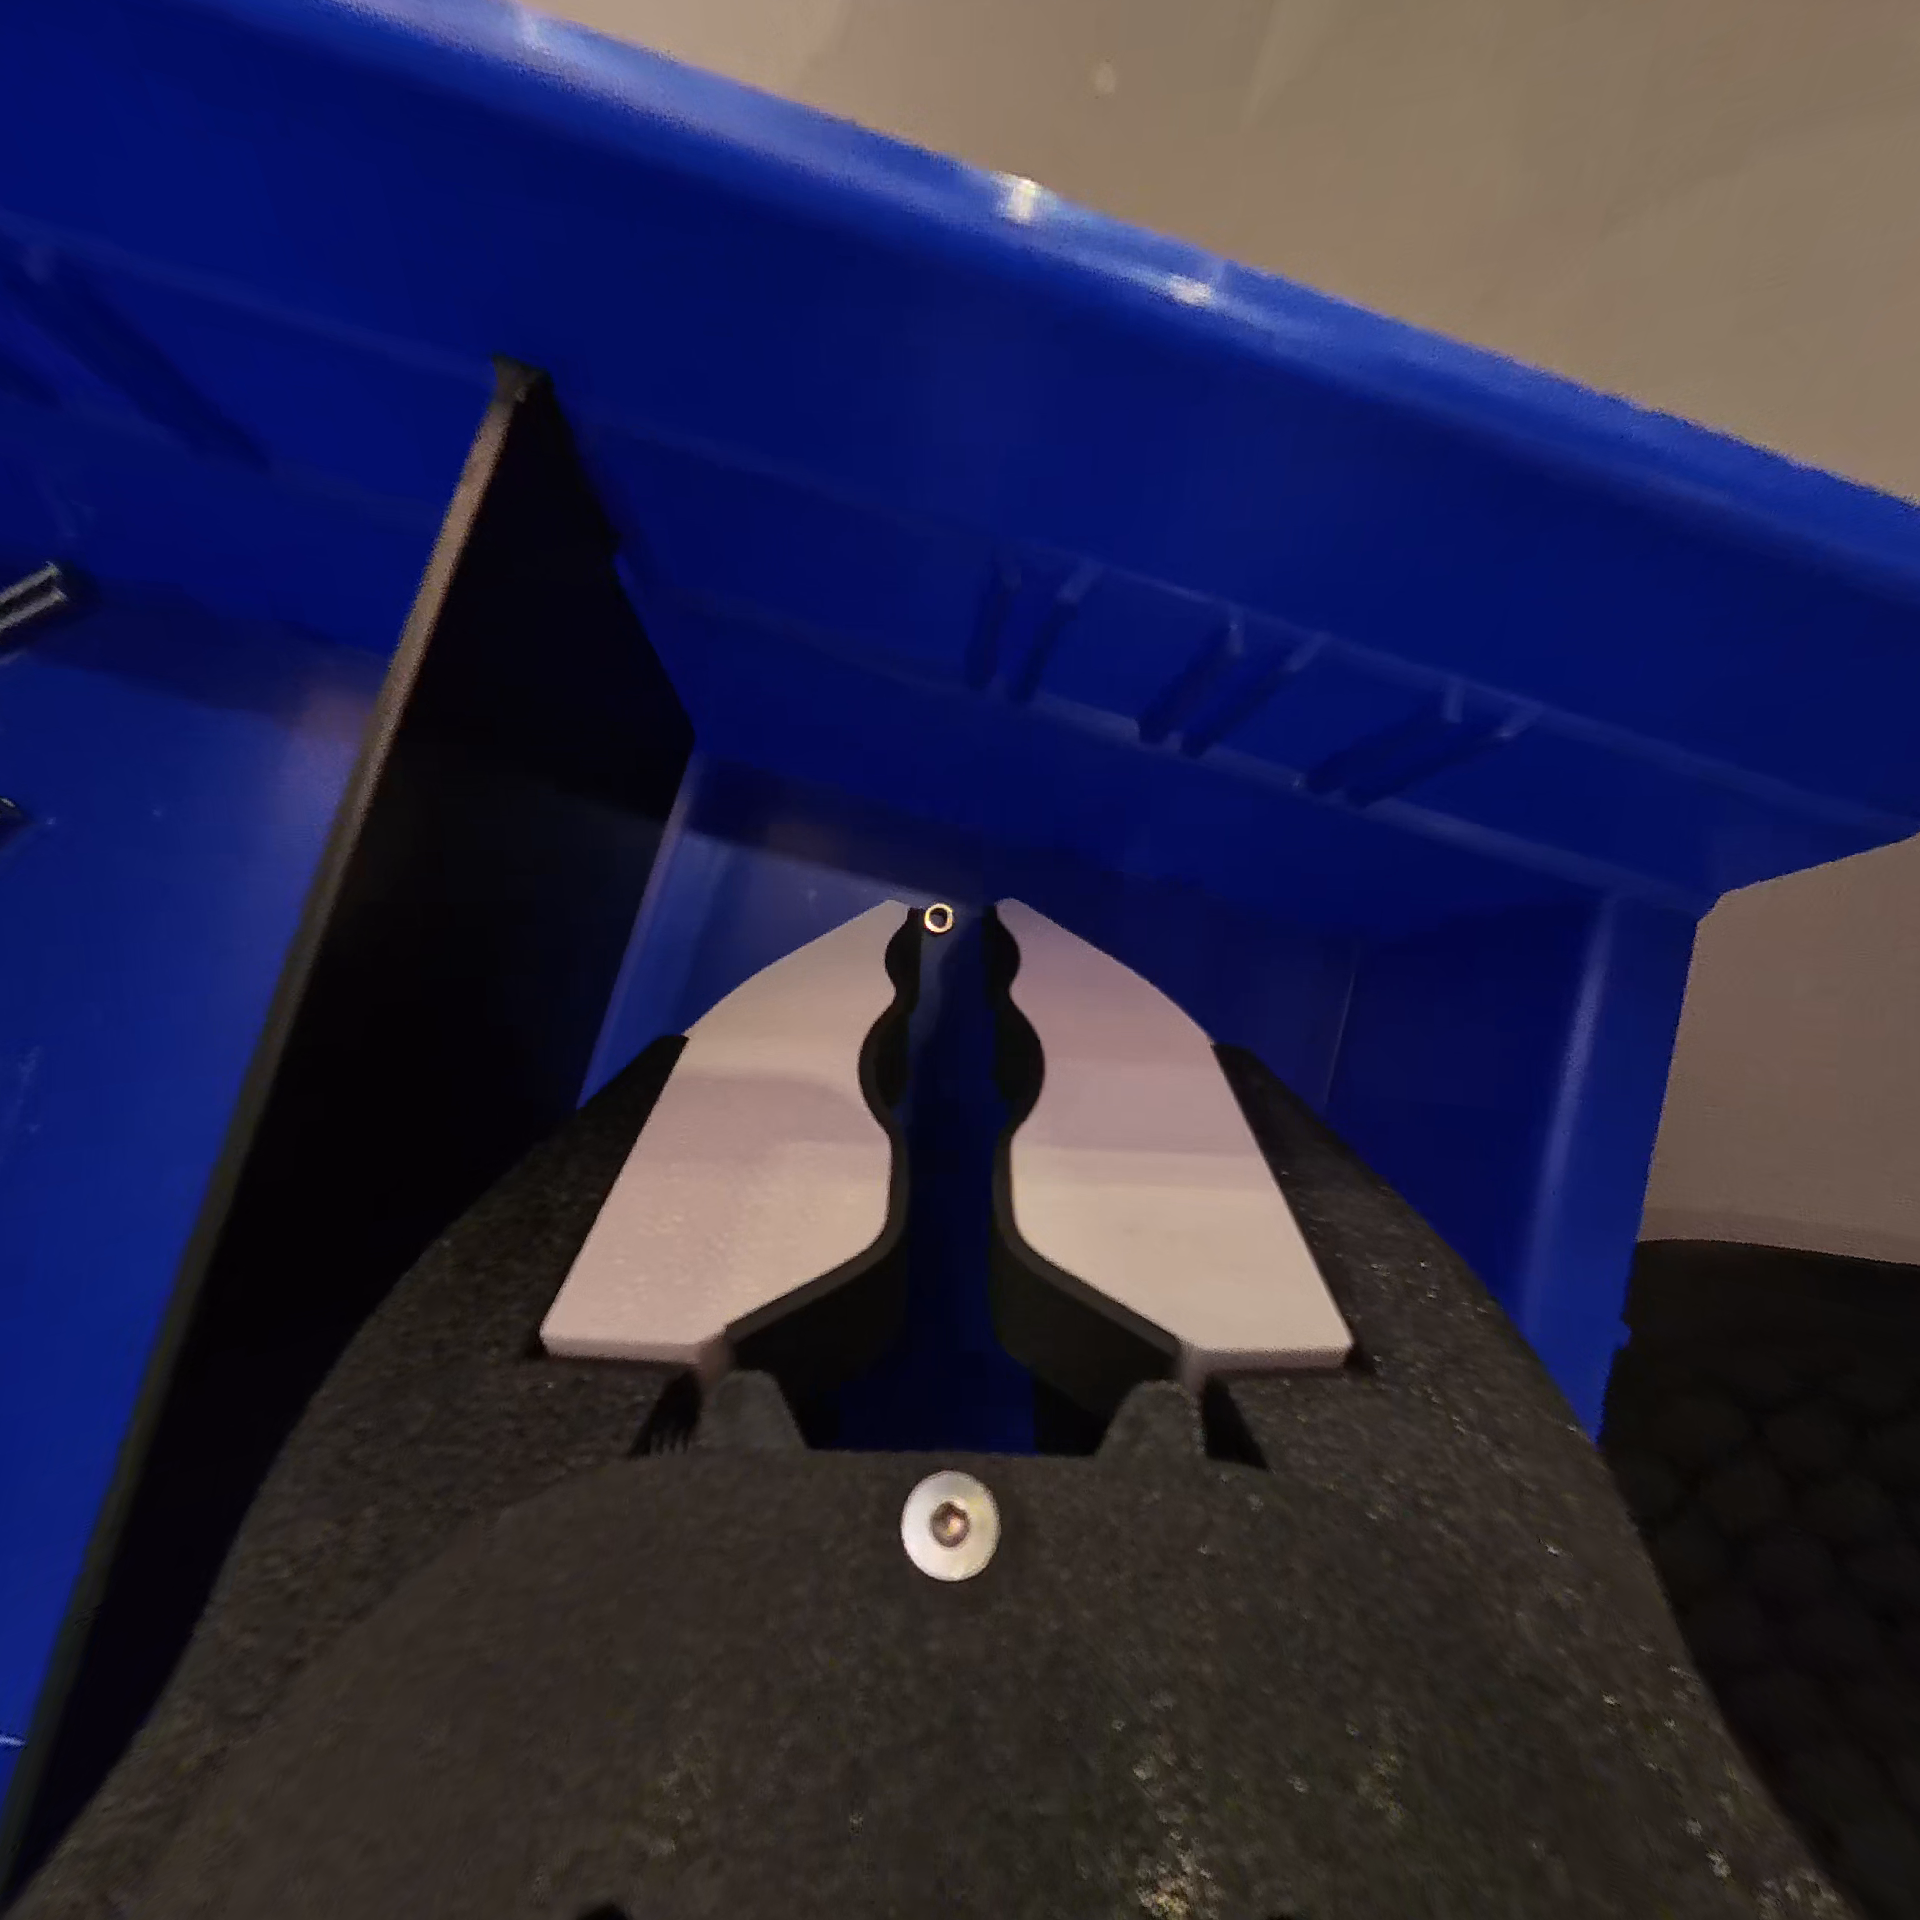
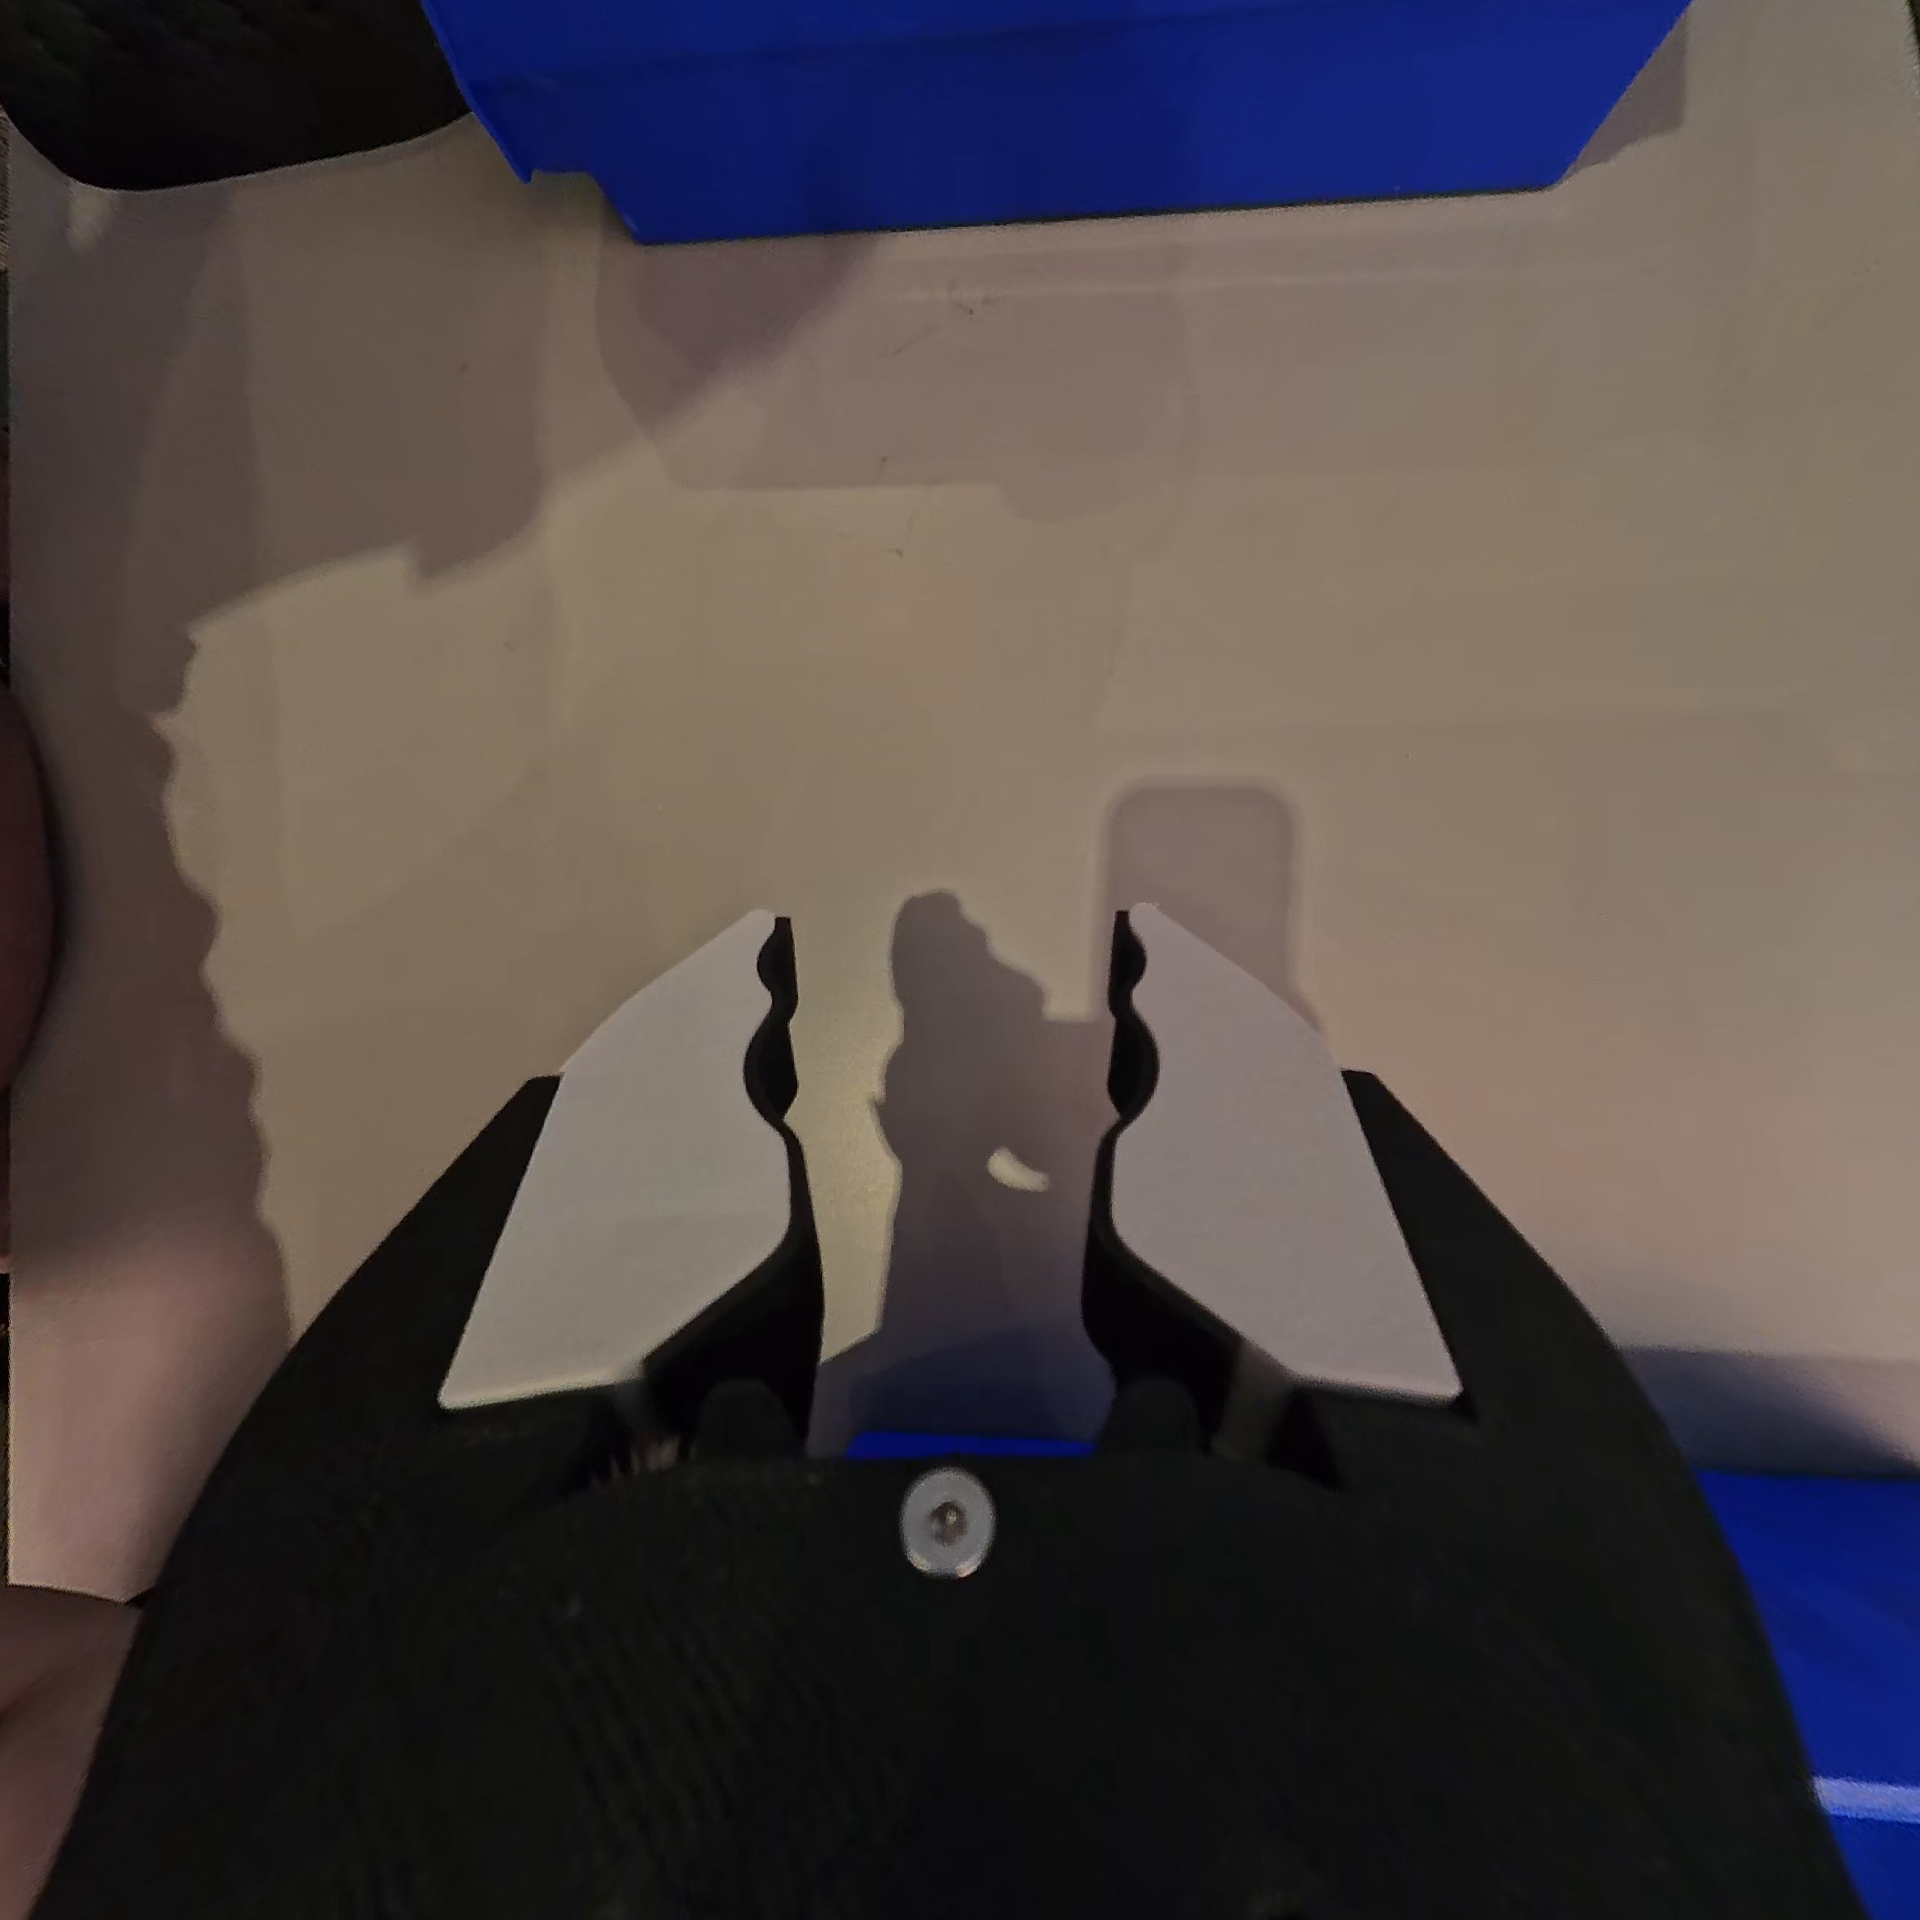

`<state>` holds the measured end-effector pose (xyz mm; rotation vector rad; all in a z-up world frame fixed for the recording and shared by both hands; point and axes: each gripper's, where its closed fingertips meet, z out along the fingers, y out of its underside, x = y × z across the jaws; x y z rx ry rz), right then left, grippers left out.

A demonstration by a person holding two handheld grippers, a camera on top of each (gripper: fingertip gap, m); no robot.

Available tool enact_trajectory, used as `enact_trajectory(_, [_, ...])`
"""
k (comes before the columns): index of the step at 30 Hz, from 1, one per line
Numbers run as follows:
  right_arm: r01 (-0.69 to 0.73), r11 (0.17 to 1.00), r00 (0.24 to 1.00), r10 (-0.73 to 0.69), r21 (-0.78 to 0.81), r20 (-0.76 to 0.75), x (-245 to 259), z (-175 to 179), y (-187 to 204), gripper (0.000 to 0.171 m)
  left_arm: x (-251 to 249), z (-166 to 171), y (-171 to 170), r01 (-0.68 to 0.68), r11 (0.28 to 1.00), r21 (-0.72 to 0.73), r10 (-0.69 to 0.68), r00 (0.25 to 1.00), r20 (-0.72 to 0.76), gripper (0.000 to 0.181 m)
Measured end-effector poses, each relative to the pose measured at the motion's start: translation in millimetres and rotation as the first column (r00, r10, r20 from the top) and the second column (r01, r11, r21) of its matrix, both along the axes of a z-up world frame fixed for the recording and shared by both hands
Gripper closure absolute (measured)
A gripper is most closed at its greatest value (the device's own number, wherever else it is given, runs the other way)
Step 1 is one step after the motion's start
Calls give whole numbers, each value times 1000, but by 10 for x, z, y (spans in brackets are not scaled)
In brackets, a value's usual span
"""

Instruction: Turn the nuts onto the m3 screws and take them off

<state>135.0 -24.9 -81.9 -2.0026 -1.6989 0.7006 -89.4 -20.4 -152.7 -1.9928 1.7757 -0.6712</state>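
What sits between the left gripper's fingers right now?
In the left wrist view, a tiny brass-coloured nut sits at the tips of the left gripper, against its left finger; behind the rest of the narrow gap only the blue bin shows.

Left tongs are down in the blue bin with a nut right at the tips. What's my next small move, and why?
Probably close the left tongs gently on the nut. It sits against the left tip with a narrow gap still showing between the tips, so it does not look clamped yet. The right tongs hang open and empty over the table, ready to fetch a screw afterwards.
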Motion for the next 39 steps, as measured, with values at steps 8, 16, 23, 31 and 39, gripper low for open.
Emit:
enact_trajectory(8, [-7, 1000, 1000, 7, -6, 4, 1, -8, -16, 112, 22, -4, 19, 6, 1000, 13, -6, 1000, 2, 173])
enact_trajectory(16, [-9, 1000, 1000, 9, -7, 2, 0, -2, -22, 112, 20, -7, 34, 3, 1000, 20, -3, 1000, 8, 176])
enact_trajectory(23, [-12, 1000, 1000, 12, -6, 1, -4, 5, -27, 112, 10, 40, 45, 13, 995, 95, -14, 1000, 8, 181])
enact_trajectory(31, [-19, 1000, 1000, 19, -4, 0, -13, 21, -48, 112, 3, 72, 33, -10, 998, 58, 9, 1000, 14, 162])
enact_trajectory(39, [-28, 1000, 1000, 28, -8, 12, -7, 10, -73, 112, -5, -13, 16, 9, 998, 57, -7, 999, -34, 170])
